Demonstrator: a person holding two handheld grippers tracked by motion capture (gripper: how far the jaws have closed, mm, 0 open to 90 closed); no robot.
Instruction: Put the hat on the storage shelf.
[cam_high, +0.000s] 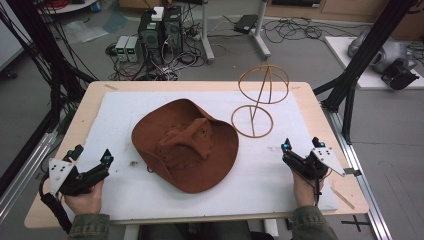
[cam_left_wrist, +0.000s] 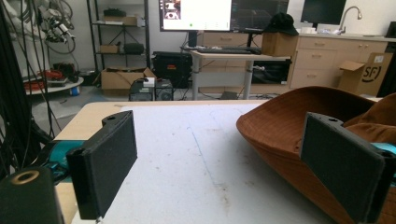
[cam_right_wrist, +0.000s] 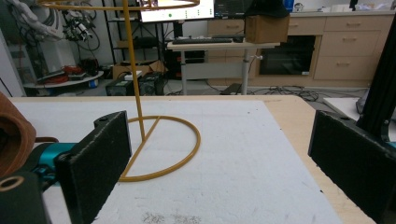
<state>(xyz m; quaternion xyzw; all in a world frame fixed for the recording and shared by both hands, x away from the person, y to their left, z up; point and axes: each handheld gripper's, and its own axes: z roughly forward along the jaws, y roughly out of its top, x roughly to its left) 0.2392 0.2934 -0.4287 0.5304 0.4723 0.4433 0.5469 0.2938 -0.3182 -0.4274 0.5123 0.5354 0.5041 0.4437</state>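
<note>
High view: brown brimmed hat (cam_high: 185, 145), crown up, mid-table on white mat (cam_high: 260, 180); wire hat stand (cam_high: 257, 100) upright just beyond its right brim. Left gripper (cam_high: 92, 162) and right gripper (cam_high: 301, 147) near the front corners, jaws apart, empty.

Left gripper view: hat brim (cam_left_wrist: 280, 135) ahead right, beside the right jaw; jaws wide. Likely soft, light, floppy felt; best pinched at the brim edge, both sides.

Right gripper view: stand base ring (cam_right_wrist: 163, 149) between spread jaws; thin, probably light, easily tipped.
</note>
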